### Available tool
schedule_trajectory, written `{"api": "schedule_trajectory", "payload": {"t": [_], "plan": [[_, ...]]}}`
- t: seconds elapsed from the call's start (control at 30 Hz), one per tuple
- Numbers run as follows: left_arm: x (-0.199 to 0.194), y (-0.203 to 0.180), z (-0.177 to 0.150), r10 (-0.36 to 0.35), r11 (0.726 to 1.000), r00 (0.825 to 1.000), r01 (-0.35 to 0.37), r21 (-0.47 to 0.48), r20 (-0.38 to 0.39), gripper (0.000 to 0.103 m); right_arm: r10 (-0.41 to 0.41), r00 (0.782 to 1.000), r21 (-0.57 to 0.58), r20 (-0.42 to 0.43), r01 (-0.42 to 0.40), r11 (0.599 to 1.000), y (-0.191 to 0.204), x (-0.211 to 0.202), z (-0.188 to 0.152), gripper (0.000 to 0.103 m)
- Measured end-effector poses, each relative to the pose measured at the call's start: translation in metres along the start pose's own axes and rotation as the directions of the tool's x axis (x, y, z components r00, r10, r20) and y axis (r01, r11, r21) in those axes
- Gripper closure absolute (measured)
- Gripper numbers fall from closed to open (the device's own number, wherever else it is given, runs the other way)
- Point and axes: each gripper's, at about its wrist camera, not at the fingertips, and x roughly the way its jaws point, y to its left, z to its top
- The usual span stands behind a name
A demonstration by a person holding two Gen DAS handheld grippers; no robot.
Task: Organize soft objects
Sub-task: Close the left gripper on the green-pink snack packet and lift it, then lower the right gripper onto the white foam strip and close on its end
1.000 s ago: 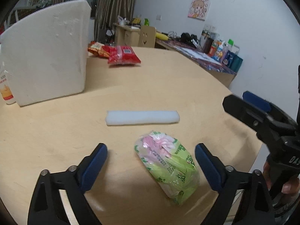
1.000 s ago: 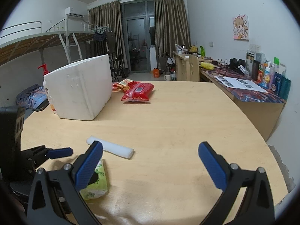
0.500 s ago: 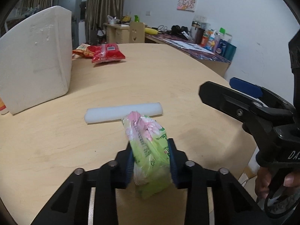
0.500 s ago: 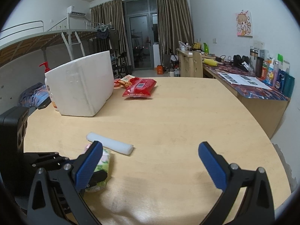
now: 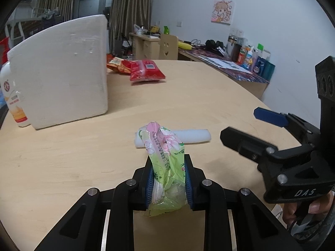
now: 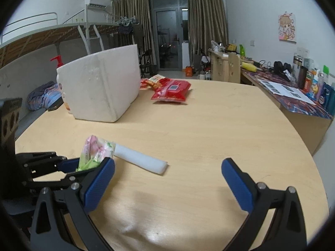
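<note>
My left gripper [image 5: 167, 179] is shut on a green and pink tissue pack [image 5: 165, 161] and holds it upright above the round wooden table [image 5: 62, 156]. The pack also shows in the right wrist view [image 6: 94, 152], held by the left gripper [image 6: 69, 165]. A white foam roll [image 5: 194, 136] lies on the table just behind the pack; it also shows in the right wrist view [image 6: 140, 160]. My right gripper [image 6: 167, 179] is open and empty over the near table, to the right of the left one [image 5: 251, 129].
A white foam box [image 5: 60, 87] stands at the back left with a lotion bottle [image 5: 12, 96] beside it. A red snack bag [image 5: 146, 73] and an orange one [image 5: 117, 65] lie behind. The table edge [image 6: 309, 152] curves on the right.
My left gripper closed on the tissue pack and lifted it off the table, turning it upright. The right gripper stayed open and shifted slightly.
</note>
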Motion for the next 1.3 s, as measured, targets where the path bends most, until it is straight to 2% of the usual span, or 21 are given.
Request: {"api": "schedule_trajectory", "payload": {"t": [0.4,0.63,0.8,1.1,1.3], "plan": [[-0.010,0.021,0.001,0.057,0.998,0.998,-0.056,-0.043,0.019,0.076,0.085,0.993,-0.074,-0.085,-0.091,0.993,0.017,0.019,0.007,0.000],[-0.012,0.031,0.001,0.070,0.995,0.997,-0.069,-0.070,0.018,0.076,0.108,0.982,-0.183,-0.154,-0.136,0.974,0.035,0.032,0.011,0.000],[-0.014,0.035,0.001,0.071,0.994,0.997,-0.069,-0.085,0.020,0.076,0.115,0.975,-0.221,-0.190,-0.157,0.962,0.038,0.042,0.013,0.017],[-0.014,0.037,0.002,0.062,0.994,0.998,-0.061,-0.095,0.016,0.076,0.120,0.956,-0.227,-0.268,-0.183,0.957,0.029,0.062,0.013,0.038],[-0.013,0.039,0.003,0.061,0.994,0.998,-0.059,-0.094,0.018,0.076,0.114,0.946,-0.241,-0.305,-0.192,0.951,0.028,0.066,0.012,0.044]]}}
